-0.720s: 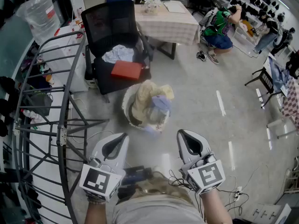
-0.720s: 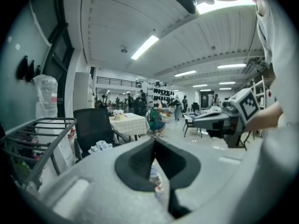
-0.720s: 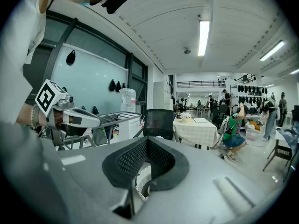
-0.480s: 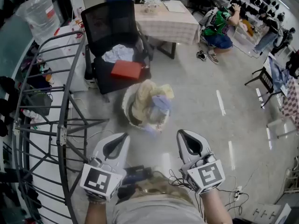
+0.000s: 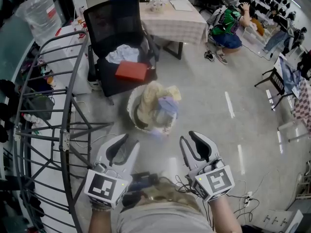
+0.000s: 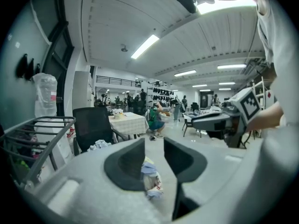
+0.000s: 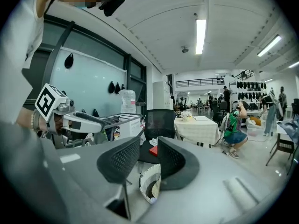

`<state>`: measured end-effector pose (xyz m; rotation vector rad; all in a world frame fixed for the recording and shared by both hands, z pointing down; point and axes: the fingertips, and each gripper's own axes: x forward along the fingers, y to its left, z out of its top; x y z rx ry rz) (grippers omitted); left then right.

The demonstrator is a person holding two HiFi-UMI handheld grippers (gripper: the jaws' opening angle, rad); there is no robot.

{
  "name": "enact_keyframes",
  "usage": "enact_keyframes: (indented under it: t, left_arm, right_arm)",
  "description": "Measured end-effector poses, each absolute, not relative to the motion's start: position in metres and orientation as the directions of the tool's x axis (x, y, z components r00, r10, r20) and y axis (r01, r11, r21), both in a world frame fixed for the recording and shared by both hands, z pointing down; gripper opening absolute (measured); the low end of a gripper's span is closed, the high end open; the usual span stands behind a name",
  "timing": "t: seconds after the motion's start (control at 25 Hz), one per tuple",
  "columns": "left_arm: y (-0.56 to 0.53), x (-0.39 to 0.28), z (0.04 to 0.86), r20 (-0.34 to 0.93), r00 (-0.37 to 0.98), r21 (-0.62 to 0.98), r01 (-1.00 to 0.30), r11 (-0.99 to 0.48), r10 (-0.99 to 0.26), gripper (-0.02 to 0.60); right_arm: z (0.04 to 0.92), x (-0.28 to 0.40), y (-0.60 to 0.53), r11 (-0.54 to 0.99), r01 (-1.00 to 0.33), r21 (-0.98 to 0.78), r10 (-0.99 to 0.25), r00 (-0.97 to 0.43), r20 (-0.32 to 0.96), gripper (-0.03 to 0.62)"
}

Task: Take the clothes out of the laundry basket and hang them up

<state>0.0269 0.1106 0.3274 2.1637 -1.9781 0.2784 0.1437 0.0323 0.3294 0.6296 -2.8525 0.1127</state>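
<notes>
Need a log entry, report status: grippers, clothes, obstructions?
Left gripper and right gripper open, empty. Clothes piled in laundry basket on floor ahead. Nothing in the way; drying rack at left.

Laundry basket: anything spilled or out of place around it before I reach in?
The laundry basket is overfull: pale blue cloth spills over its near rim. More clothes and a red item lie on the office chair. Nothing looks damaged.

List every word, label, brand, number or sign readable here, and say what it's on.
No text can be read in any view.
Plastic bag: reddish print, too blurred to read.
Cubes on left claw and right claw: black-and-white square patterns, no letters.
</notes>
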Motion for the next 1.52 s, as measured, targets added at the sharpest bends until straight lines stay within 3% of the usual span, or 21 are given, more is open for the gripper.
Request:
enact_keyframes:
  t: [0.08,0.8,1.52]
  left_arm:
    - [0.111,0.026,0.326,0.268,0.088,0.012,-0.996,-0.088,-0.959,0.12]
    - [0.109,0.01,0.33,0.241,0.157,0.013,-0.987,-0.158,-0.958,0.12]
    - [-0.033,0.015,0.339,0.268,0.195,0.008,-0.98,-0.201,-0.943,0.12]
  right_arm:
    - [0.327,0.143,0.033,0.904,-0.426,-0.028,-0.41,-0.884,0.224,0.114]
    - [0.338,0.163,0.029,0.828,-0.559,-0.039,-0.538,-0.813,0.222,0.114]
    - [0.351,0.167,-0.112,0.823,-0.565,-0.061,-0.538,-0.809,0.235,0.114]
